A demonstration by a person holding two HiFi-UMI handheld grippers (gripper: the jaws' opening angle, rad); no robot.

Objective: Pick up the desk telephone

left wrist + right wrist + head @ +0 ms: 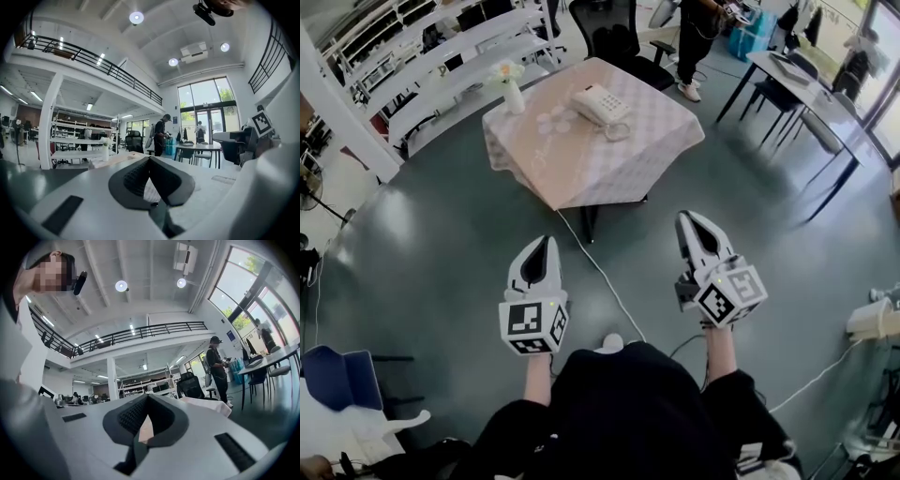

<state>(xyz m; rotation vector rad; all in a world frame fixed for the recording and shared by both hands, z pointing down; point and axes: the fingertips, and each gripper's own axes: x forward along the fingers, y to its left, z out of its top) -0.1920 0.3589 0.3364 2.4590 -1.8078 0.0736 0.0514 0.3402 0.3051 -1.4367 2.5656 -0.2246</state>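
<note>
A white desk telephone (599, 104) sits on a small table with a pale checked cloth (619, 159), well ahead of me in the head view. My left gripper (546, 242) and right gripper (686, 219) hover over the grey floor, short of the table, side by side. Both are shut with nothing between the jaws. In the left gripper view the left gripper (149, 158) points level at the table's edge (112, 161). In the right gripper view the right gripper (146, 396) shows its tips meeting, with the cloth's corner (208, 405) beyond.
A white vase with flowers (512, 86) and glassware (555, 119) stand on the table. A cable (600, 272) runs across the floor from under it. A black office chair (614, 37), white shelving (441, 66), a long desk (811, 89) and a standing person (694, 47) surround it.
</note>
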